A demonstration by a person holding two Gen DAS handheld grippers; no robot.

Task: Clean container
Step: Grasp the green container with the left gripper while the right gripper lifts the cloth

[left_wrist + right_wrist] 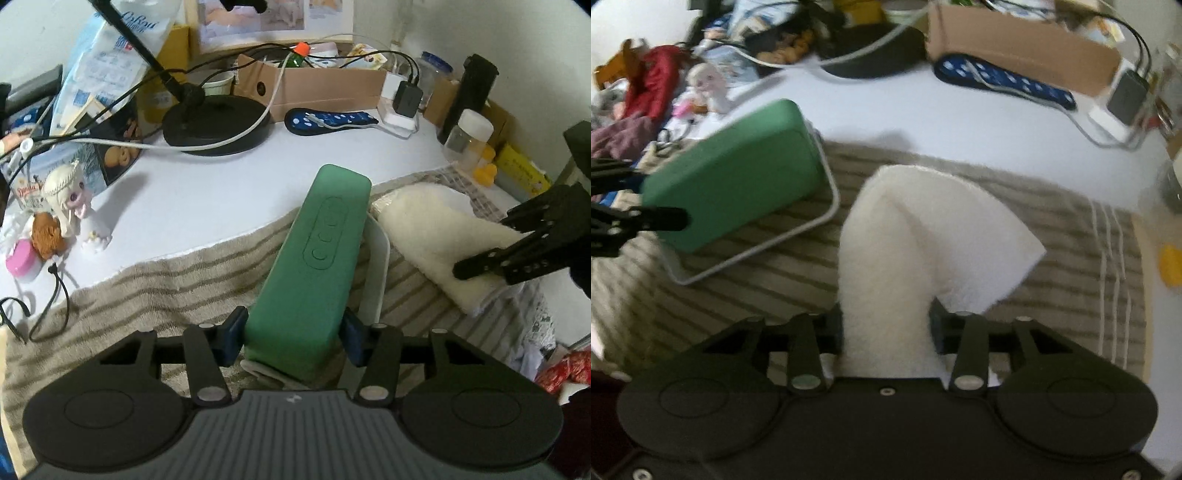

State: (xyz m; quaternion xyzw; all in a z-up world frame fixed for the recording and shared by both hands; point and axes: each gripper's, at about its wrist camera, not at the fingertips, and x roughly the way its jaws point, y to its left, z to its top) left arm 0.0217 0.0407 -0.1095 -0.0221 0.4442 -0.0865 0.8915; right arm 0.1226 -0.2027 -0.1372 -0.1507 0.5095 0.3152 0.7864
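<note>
A long green container (317, 251) with a white wire handle (380, 266) lies tilted over a striped towel (166, 288). My left gripper (294, 338) is shut on its near end, a blue pad pressing each side. In the right wrist view the same container (731, 177) sits at the left, with one of the left gripper's black fingers (657, 219) against it. My right gripper (886, 326) is shut on a folded white fleecy cloth (916, 229), which stands up between the pads. The cloth (432, 229) rests on the towel to the right of the container.
Behind the towel on the white table are a black lamp base (218, 125), a blue power strip (328, 120), a cardboard box (325, 88) and trailing cables. A doll (74, 199) and small toys stand at the left, bottles (467, 136) at the right.
</note>
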